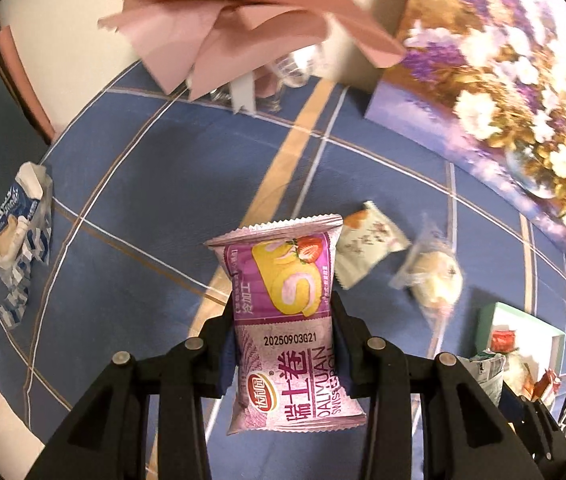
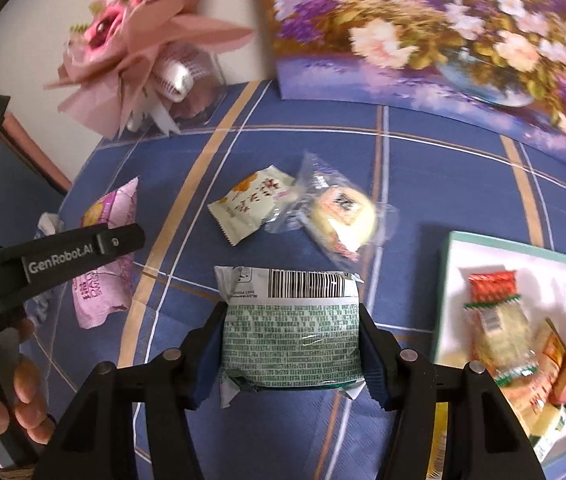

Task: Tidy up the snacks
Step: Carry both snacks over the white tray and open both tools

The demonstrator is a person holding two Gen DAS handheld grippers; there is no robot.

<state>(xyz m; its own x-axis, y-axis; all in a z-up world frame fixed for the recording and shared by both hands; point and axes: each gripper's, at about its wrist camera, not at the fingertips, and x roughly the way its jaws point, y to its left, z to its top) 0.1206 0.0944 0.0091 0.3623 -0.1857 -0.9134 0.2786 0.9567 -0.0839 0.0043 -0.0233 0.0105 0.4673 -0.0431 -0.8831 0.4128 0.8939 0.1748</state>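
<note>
Left wrist view: left gripper [image 1: 283, 312] clamped on a purple swiss roll packet [image 1: 287, 320], held above the blue tablecloth [image 1: 143, 184]; cream packet [image 1: 367, 248] and clear-wrapped pastry [image 1: 431, 276] lie beyond.
Right wrist view: right gripper [image 2: 291, 328] clamped on a green-printed packet [image 2: 291, 332]; white box [image 2: 455, 256] with snacks sits to its right.

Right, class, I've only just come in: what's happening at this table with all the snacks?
A person is sorting snacks with a gripper in each hand. The left gripper is shut on a purple Swiss roll packet; the right gripper is shut on a green-printed packet. Two more snacks, a cream packet and a clear-wrapped cake, lie on the blue cloth. The box already holds several.
</note>
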